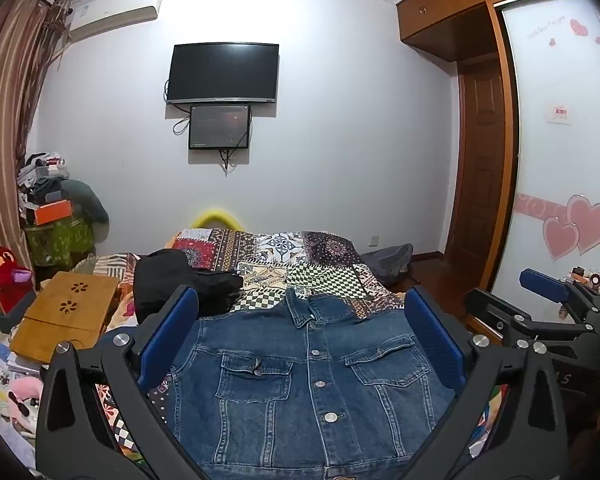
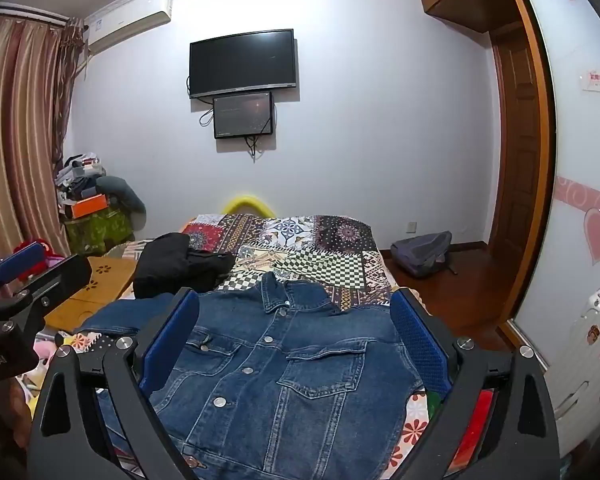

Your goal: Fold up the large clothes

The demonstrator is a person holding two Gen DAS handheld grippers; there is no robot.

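Note:
A blue denim jacket (image 1: 300, 384) lies flat, front up and buttoned, on the patchwork bedspread (image 1: 284, 256), collar toward the far wall. It also shows in the right wrist view (image 2: 284, 368), with one sleeve stretched out to the left (image 2: 128, 314). My left gripper (image 1: 300, 332) is open and empty, held above the jacket's chest. My right gripper (image 2: 294, 328) is open and empty, also above the jacket. The right gripper shows at the right edge of the left wrist view (image 1: 548, 300); the left gripper shows at the left edge of the right wrist view (image 2: 24, 280).
A black garment (image 1: 180, 280) lies on the bed left of the jacket's collar. A wooden lap table (image 1: 68, 312) sits at the bed's left, beside toys and piled clutter (image 1: 48, 200). A grey bag (image 2: 422, 254) lies on the floor right of the bed. A wardrobe (image 1: 560, 140) stands right.

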